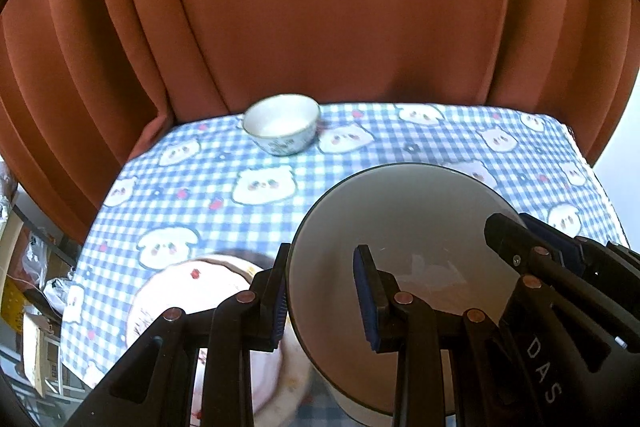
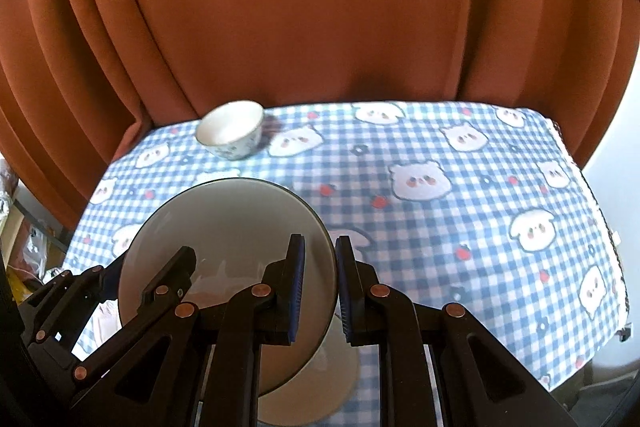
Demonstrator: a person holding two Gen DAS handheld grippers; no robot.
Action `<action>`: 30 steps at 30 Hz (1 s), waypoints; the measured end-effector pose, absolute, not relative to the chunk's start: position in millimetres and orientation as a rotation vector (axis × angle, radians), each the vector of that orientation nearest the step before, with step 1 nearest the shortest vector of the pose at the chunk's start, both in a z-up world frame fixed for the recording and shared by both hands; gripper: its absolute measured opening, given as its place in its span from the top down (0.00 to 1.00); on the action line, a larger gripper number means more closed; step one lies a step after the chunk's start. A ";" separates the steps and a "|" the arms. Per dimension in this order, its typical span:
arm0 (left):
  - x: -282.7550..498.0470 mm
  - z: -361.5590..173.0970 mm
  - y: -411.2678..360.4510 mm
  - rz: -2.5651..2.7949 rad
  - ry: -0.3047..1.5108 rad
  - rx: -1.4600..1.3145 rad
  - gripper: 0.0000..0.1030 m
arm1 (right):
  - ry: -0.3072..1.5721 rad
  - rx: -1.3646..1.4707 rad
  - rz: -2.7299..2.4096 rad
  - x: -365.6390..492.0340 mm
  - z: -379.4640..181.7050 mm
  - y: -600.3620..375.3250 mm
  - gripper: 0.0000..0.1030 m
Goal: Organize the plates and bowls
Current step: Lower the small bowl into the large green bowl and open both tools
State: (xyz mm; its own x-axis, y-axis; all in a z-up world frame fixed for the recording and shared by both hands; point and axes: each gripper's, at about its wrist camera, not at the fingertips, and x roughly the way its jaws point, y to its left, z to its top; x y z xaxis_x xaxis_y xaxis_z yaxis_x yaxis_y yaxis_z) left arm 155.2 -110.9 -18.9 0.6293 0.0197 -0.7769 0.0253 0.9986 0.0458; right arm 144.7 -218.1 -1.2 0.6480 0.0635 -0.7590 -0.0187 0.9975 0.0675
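Note:
A large grey-white bowl (image 1: 400, 227) is held above the table; it also shows in the right wrist view (image 2: 224, 227). My left gripper (image 1: 322, 301) straddles its left rim, one finger inside and one outside. My right gripper (image 2: 319, 287) straddles its right rim and also shows in the left wrist view (image 1: 520, 239); the left gripper also shows in the right wrist view (image 2: 152, 275). A pink patterned plate (image 1: 192, 291) lies on the table below left of the bowl. A small white bowl with a floral pattern (image 1: 281, 125) stands at the table's far edge (image 2: 230, 130).
The table carries a blue checked cloth with bear faces (image 2: 460, 211). An orange-brown curtain (image 2: 300, 7) hangs right behind it. Boxes and clutter (image 1: 24, 287) sit on the floor at the left. The table's right edge (image 2: 616, 259) drops off.

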 end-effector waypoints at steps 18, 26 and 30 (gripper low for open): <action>138.8 -62.5 -131.2 -0.017 1.026 0.018 0.72 | 1.006 0.017 0.046 134.2 -45.6 -238.3 0.82; 140.3 -77.8 -124.9 0.012 1.064 -0.001 0.72 | 1.052 -0.034 0.065 140.4 -60.9 -227.7 0.82; 141.8 -83.2 -120.7 0.027 1.078 -0.011 0.72 | 1.067 -0.057 0.075 143.4 -66.5 -221.8 0.82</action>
State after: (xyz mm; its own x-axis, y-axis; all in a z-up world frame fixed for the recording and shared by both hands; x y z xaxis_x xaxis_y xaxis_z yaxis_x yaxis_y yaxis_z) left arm 141.8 -120.7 -83.2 0.4726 0.0165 -0.8811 -0.0269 0.9996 0.0043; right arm 143.4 -221.8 -66.5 0.4803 0.0336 -0.8765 -0.0886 0.9960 -0.0103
